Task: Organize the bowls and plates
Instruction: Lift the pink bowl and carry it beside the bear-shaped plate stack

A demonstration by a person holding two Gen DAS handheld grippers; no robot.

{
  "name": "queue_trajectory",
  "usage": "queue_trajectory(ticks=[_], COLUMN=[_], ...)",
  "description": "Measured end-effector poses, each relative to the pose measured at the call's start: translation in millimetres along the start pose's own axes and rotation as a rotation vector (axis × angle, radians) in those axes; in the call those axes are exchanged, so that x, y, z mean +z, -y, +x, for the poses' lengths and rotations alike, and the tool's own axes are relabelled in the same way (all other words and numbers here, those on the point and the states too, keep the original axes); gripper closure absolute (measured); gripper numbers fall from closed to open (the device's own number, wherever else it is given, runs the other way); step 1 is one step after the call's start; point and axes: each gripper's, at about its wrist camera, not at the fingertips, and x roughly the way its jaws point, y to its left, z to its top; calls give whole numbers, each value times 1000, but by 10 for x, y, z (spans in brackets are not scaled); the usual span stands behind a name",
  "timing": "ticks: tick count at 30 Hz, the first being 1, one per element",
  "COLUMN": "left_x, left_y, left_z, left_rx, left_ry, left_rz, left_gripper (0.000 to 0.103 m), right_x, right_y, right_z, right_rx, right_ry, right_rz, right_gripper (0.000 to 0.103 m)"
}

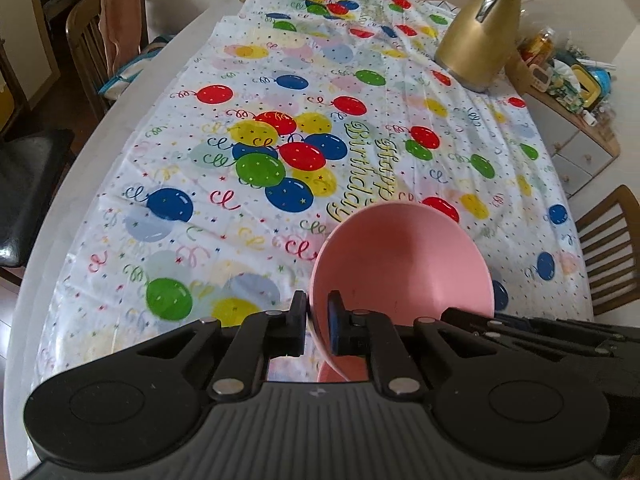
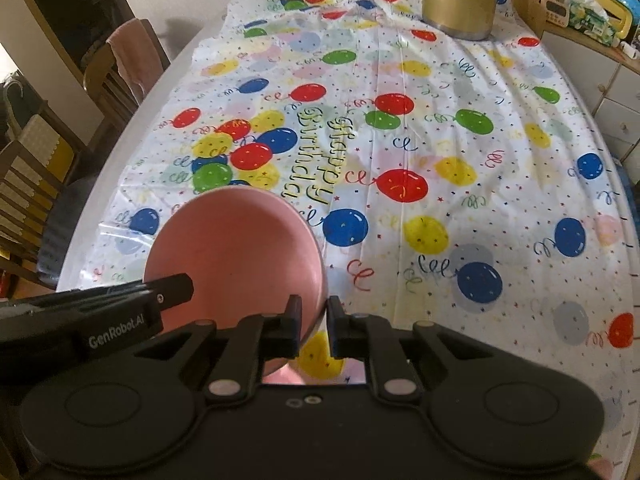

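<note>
Both grippers pinch one pink bowl (image 1: pixel 400 264) by its rim, from opposite sides, and hold it tilted above the balloon-print cloth (image 1: pixel 224 92). In the left wrist view the left gripper (image 1: pixel 318 322) sits at 6 o'clock, its jaws nearly shut with the bowl's left rim clamped between them; the bowl's hollow opens toward 1 o'clock, and the right gripper's black finger comes in at 4 o'clock to the bowl's far edge. In the right wrist view the right gripper (image 2: pixel 314 326) likewise sits at 6 o'clock, closed on the right rim of the bowl (image 2: pixel 236 256), which spreads toward 10 o'clock; the left gripper's arm, with white lettering, enters from 9 o'clock and meets the bowl's left edge. Below each pair of jaws a patch of pink shows, perhaps a second dish underneath, but it is too hidden to tell. A gold jug (image 1: pixel 478 36) stands on the cloth at 1 o'clock, well apart from the bowl. A chair (image 1: pixel 108 36) with a pink towel over its back stands at 10 o'clock beside the table, and a cluttered cabinet (image 1: pixel 572 92) sits at 2 o'clock.
</note>
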Motion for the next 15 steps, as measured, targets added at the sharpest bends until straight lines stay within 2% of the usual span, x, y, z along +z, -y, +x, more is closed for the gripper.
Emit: queue_trajectory(ticks=[15], left_x=[-487], left_y=[-122], left_z=[-658], left_rx=[-12], left_ry=[36], left_rz=[34], left_gripper=[93], right_x=[-514], right_y=[-264], right_z=[-593], right_rx=[4], right_ry=[53], right_rz=[-12], right_gripper=[92])
